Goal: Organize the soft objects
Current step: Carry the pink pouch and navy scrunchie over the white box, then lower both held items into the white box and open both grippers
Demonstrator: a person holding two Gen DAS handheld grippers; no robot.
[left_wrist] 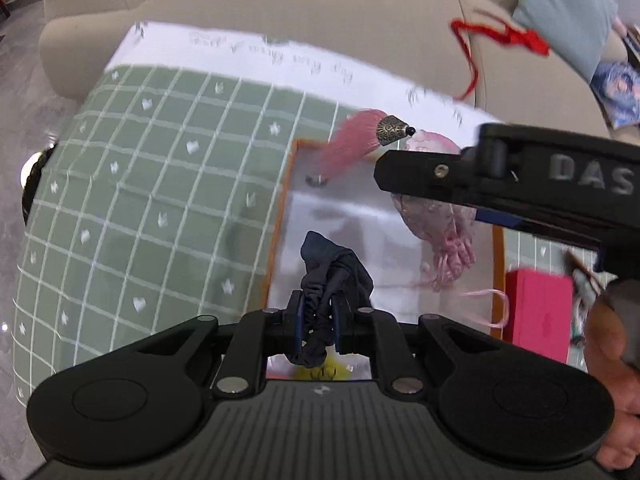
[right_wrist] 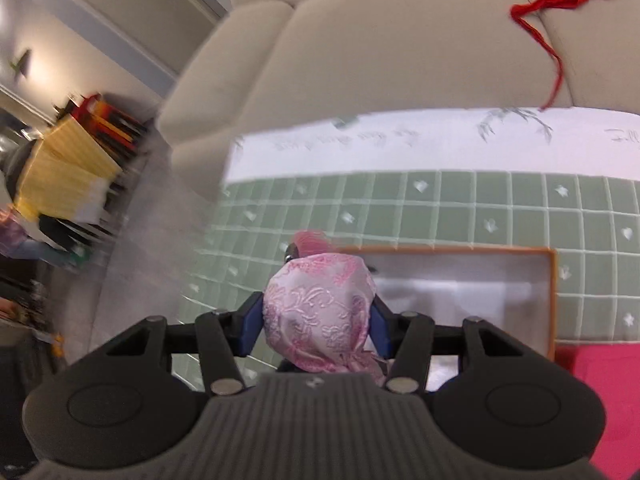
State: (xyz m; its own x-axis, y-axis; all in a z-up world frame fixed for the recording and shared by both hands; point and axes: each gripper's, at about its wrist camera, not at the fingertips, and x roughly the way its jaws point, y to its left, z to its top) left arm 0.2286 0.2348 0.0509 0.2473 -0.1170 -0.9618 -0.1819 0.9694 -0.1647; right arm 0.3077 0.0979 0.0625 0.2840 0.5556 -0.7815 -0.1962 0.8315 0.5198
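My left gripper [left_wrist: 318, 320] is shut on a dark navy scrunchie [left_wrist: 332, 268] and holds it above a shiny tray with an orange rim [left_wrist: 282, 216]. My right gripper [right_wrist: 316, 320] is shut on a pink brocade pouch [right_wrist: 318, 312]. That pouch [left_wrist: 436, 216] hangs from the right gripper [left_wrist: 384, 172] over the tray in the left wrist view, with a pink tassel and brass cap [left_wrist: 360, 140] sticking out. The tray [right_wrist: 552, 300] lies ahead and to the right in the right wrist view.
The tray rests on a green grid tablecloth [left_wrist: 140, 200] with a white border. A beige sofa [left_wrist: 320, 0] stands behind, with a red cord [left_wrist: 508, 36] and a blue cushion [left_wrist: 568, 12] on it. A pink box [left_wrist: 536, 316] lies right of the tray. Something yellow [left_wrist: 324, 370] shows under the left gripper.
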